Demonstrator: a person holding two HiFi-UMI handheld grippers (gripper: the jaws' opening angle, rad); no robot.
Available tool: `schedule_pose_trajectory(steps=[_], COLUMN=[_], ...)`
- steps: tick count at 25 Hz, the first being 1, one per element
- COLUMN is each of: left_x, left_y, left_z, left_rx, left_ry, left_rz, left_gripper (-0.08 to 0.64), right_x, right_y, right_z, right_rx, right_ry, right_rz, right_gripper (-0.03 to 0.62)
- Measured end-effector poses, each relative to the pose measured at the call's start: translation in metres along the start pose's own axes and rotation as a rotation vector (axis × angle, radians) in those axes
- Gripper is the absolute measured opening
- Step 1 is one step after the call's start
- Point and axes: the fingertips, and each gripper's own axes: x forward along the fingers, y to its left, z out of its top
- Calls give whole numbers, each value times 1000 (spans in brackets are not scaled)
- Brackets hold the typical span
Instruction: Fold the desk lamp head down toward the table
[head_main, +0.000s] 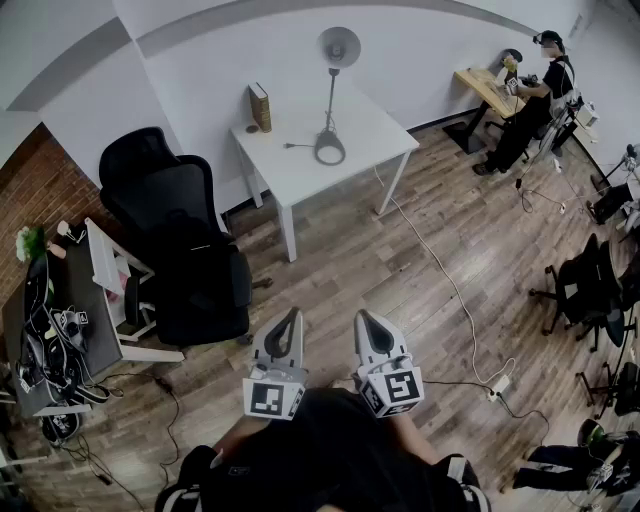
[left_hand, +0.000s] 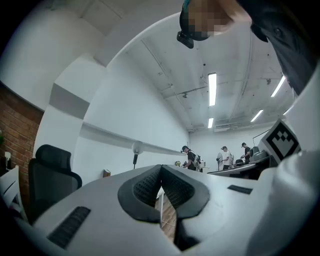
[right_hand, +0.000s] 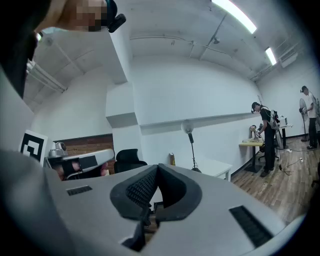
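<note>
A grey desk lamp stands upright on the white table far ahead, head raised on a thin stem above its round base. It shows small in the left gripper view as lamp and in the right gripper view as lamp. My left gripper and right gripper hang side by side close to my body, well short of the table. Both are shut with nothing between the pads.
A black office chair stands left of the path to the table. A book stands on the table's far left. A white cable runs across the wood floor to a power strip. People work at desks at the right.
</note>
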Motion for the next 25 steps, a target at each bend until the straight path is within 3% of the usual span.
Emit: schedule_pose_trajectory(steps=[14, 25], left_x=[-5, -16], left_y=[17, 62], left_z=[4, 1], left_rx=[-20, -49], left_ry=[-3, 1], left_rz=[-4, -13], left_gripper=[25, 25], right_x=[10, 37], right_y=[13, 48], right_z=[2, -2], right_rx=[8, -18], right_ry=[-13, -11], right_rz=[-17, -35], right_gripper=[11, 11])
